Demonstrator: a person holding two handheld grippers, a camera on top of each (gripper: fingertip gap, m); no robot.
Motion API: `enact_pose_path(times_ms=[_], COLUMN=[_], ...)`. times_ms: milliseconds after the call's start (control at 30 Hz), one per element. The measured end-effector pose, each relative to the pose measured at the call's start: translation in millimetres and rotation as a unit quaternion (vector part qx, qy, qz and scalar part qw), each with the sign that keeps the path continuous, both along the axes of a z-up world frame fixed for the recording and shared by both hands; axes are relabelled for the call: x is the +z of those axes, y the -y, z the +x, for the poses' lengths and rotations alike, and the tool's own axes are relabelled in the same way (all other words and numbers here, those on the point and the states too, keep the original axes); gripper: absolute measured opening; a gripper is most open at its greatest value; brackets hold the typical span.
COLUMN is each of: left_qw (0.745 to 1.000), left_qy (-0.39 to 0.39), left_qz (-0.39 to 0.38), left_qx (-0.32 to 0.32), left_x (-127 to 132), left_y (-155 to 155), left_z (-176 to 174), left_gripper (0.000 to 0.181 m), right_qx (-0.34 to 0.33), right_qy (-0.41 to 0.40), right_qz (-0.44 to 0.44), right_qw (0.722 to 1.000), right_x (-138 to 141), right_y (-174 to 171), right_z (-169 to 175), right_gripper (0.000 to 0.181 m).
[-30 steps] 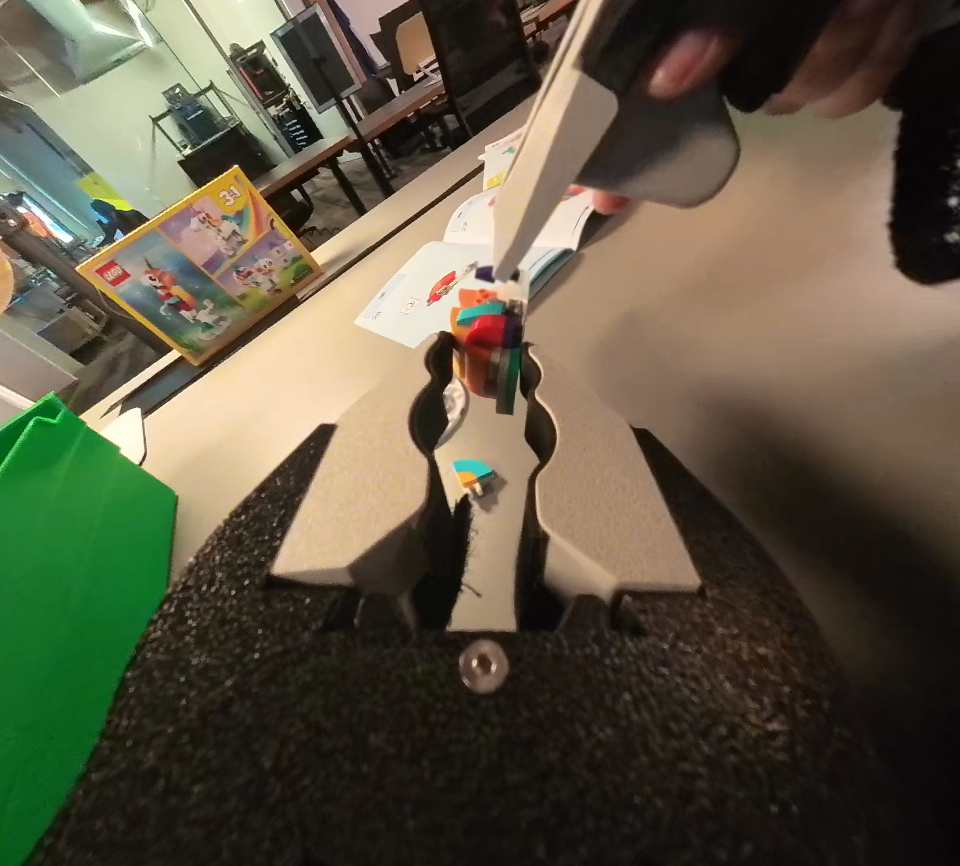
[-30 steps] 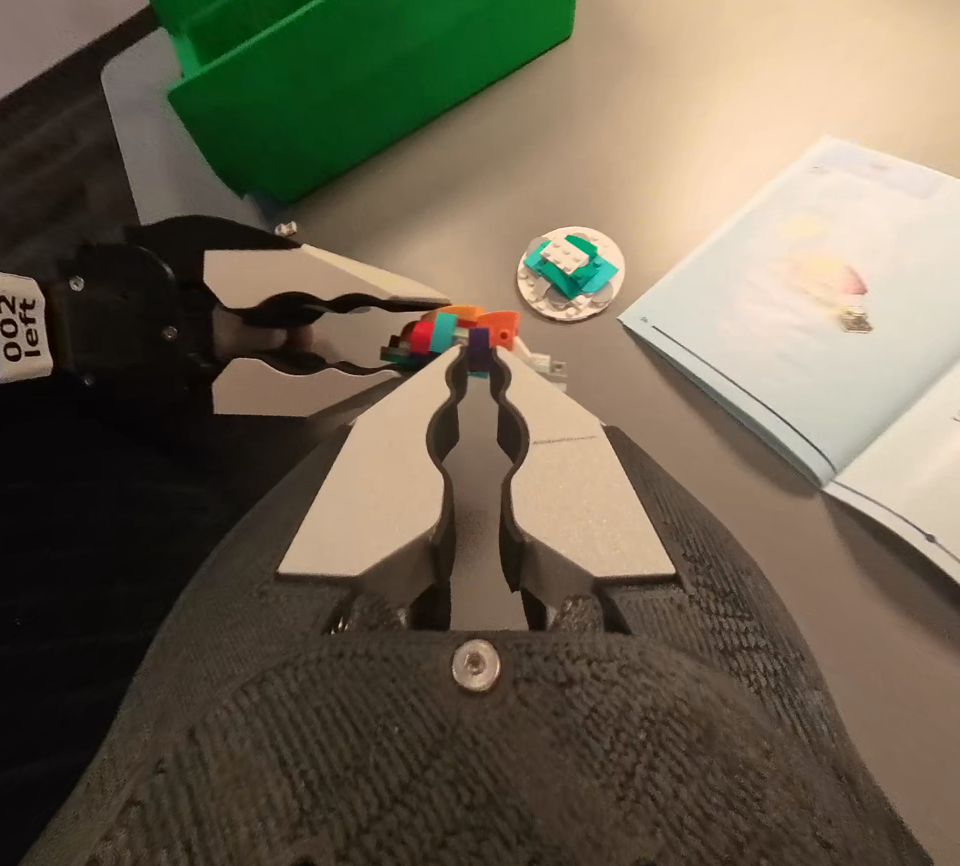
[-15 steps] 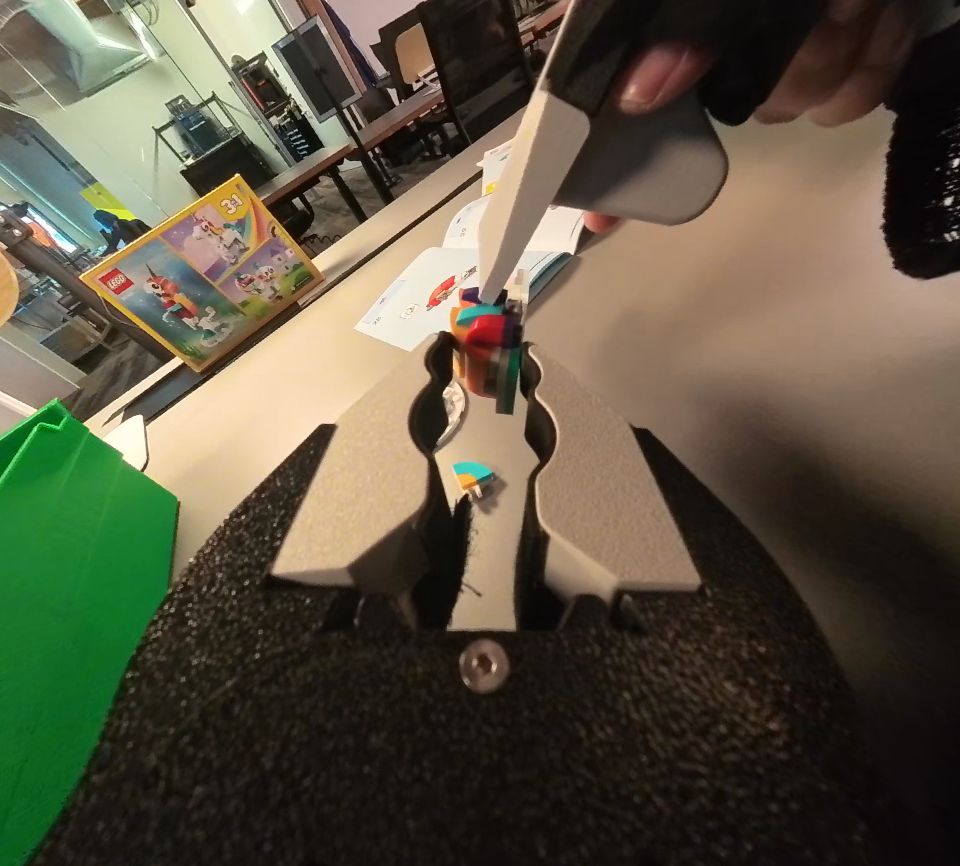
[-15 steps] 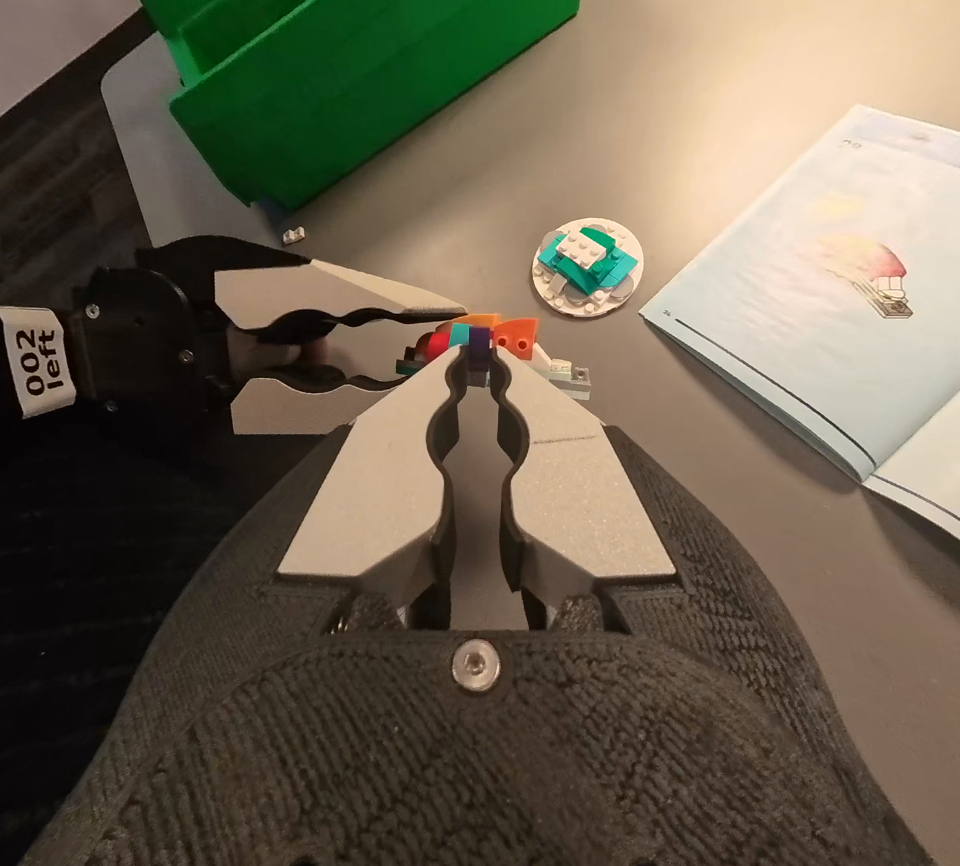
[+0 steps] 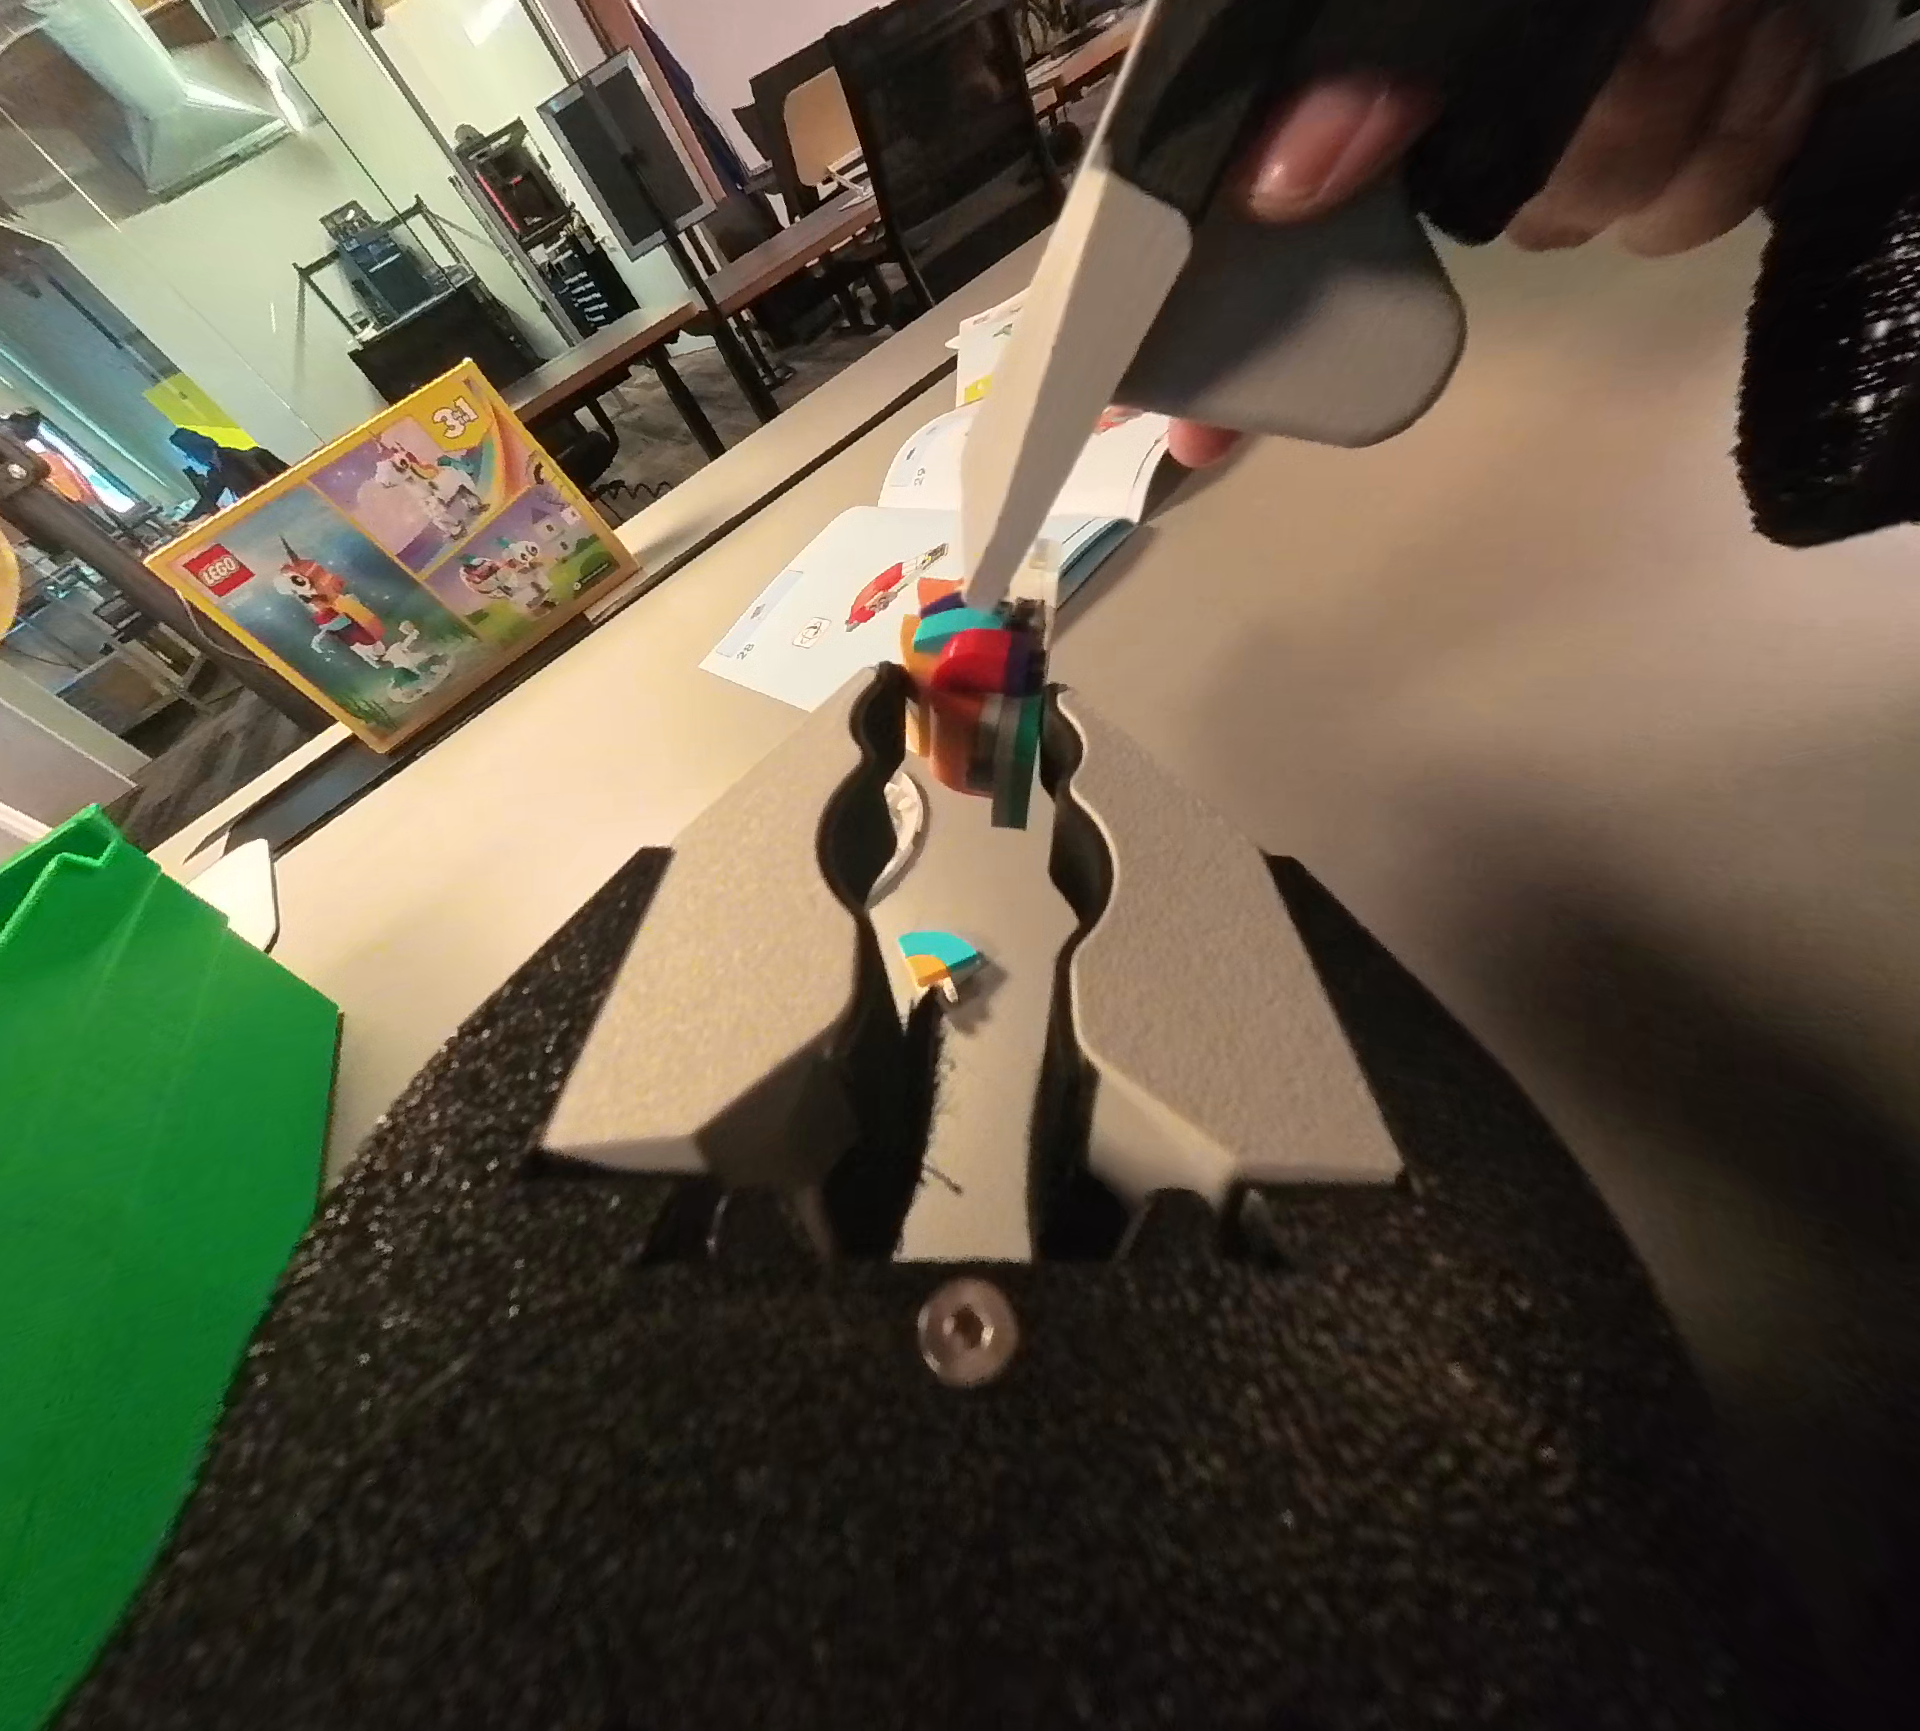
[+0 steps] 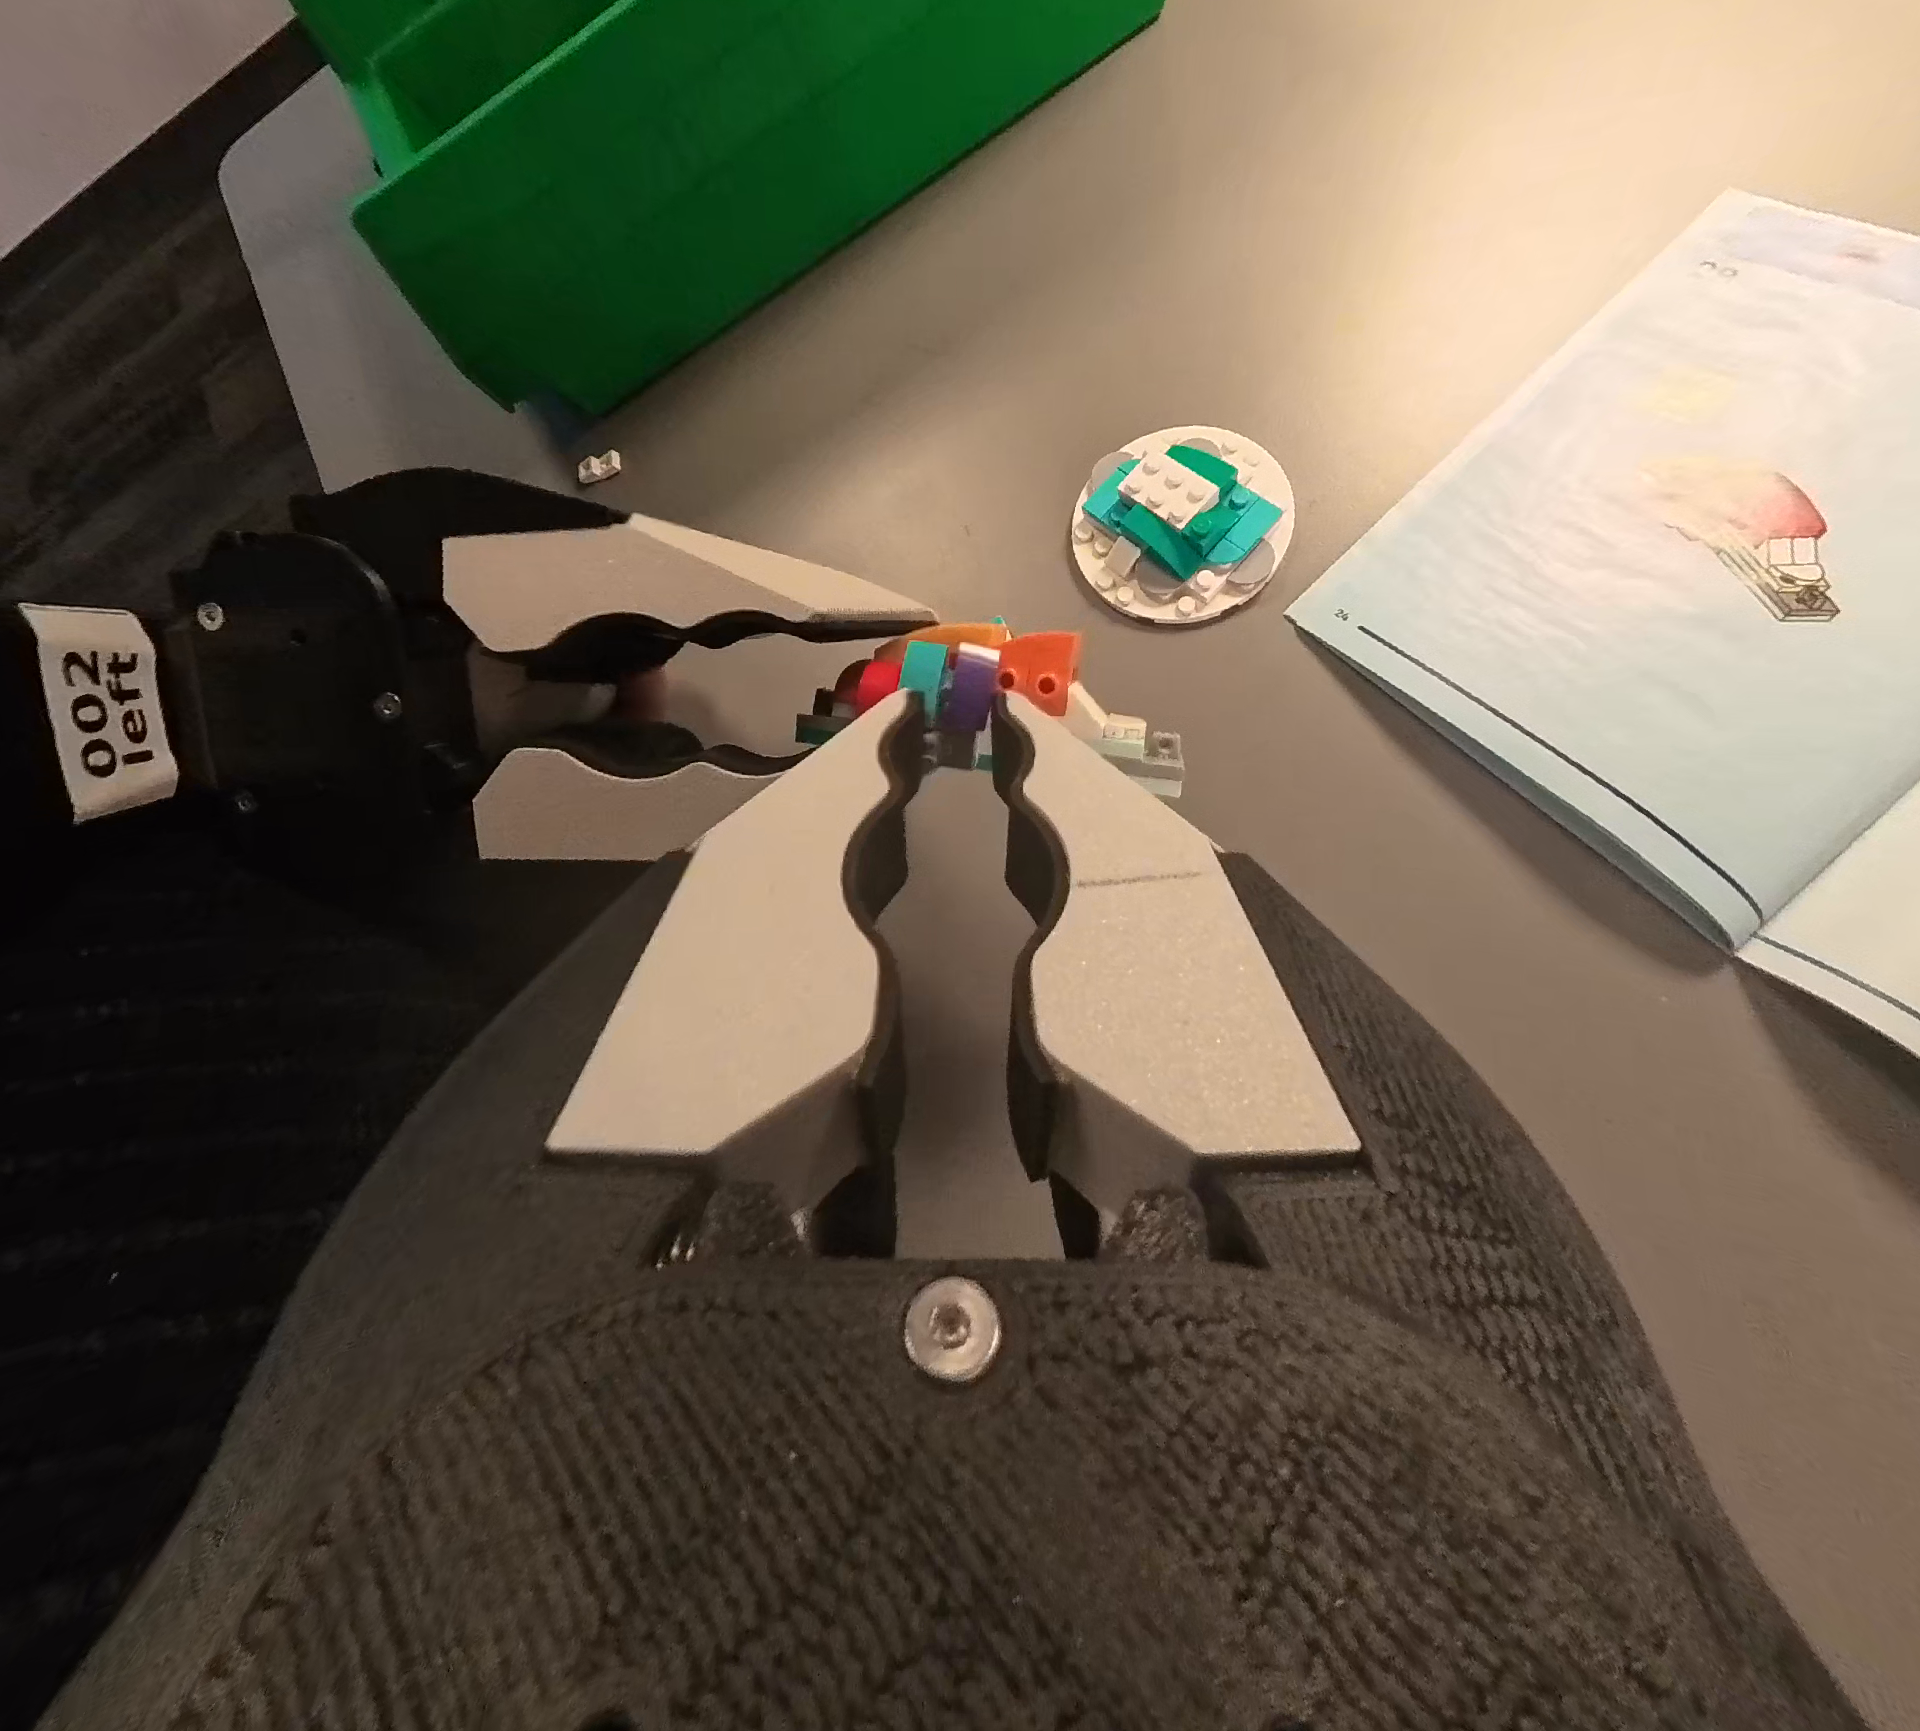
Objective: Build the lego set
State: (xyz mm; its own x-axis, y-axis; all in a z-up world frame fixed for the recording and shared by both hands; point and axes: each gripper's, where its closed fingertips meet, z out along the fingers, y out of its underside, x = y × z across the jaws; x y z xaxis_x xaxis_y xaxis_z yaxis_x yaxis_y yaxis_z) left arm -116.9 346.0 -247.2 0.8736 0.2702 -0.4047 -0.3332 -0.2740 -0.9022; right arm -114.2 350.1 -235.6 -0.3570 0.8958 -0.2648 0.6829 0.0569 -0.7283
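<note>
Model pinched by left gripper at 9 o'clock; purple brick pinched by right gripper at 6.

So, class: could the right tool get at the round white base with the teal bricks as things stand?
Probably not yet: the right tool is shut on the multicoloured assembly. The way to the round base looks free otherwise; bare table surrounds it.

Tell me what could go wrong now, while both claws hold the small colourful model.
The left claw and the right claw both pinch the small model by its thin edges; uneven pressure could snap pieces off. A loose piece lies under the left claw and may be knocked away.
</note>
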Motion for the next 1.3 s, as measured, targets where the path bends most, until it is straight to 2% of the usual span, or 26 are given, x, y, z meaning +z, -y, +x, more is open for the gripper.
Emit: enact_pose_path(times_ms=[167, 267, 400, 500, 633, 733, 800, 933, 1300], left_qw=[1.0, 1.0, 0.999, 0.999, 0.998, 0.996, 0.996, 0.995, 0.995], left_qy=[0.003, 0.005, 0.027, 0.037, 0.054, 0.068, 0.072, 0.078, 0.087], left_qz=[0.002, 0.004, 0.019, 0.029, 0.039, 0.05, 0.054, 0.06, 0.057], left_qx=[-0.001, 0.0, 0.005, 0.005, 0.001, -0.004, -0.004, -0.006, -0.011], left_x=[0.3, 1.0, 5.0, 8.8, 12.1, 15.6, 17.3, 19.1, 16.8], left_y=[0.0, 0.3, 2.5, 2.9, 2.4, 1.7, 1.2, 1.1, -0.4], left_z=[0.0, -1.0, -6.7, -8.0, -8.4, -8.0, -8.0, -7.9, -6.8], left_gripper=[0.023, 0.023, 0.023, 0.023, 0.023, 0.023, 0.023, 0.023, 0.023], right_qx=[0.012, 0.054, 0.125, 0.187, 0.254, 0.281, 0.289, 0.292, 0.292], right_qy=[-0.024, -0.068, -0.167, -0.233, -0.329, -0.369, -0.38, -0.386, -0.389], right_qz=[-0.016, -0.01, 0.092, 0.209, 0.358, 0.426, 0.45, 0.472, 0.481], right_qw=[1.0, 0.996, 0.974, 0.931, 0.836, 0.777, 0.755, 0.737, 0.729], right_x=[9.3, 21.2, 26.5, 14.8, 6.0, 2.6, 0.5, -2.7, -6.4], right_y=[1.9, 5.2, -5.4, -10.1, -7.9, -4.3, -2.6, -2.2, 4.1], right_z=[2.5, 5.5, 6.1, 5.5, 1.8, -2.5, -4.8, -7.1, -6.7], right_gripper=[0.015, 0.028, 0.047, 0.056, 0.059, 0.059, 0.059, 0.057, 0.049])
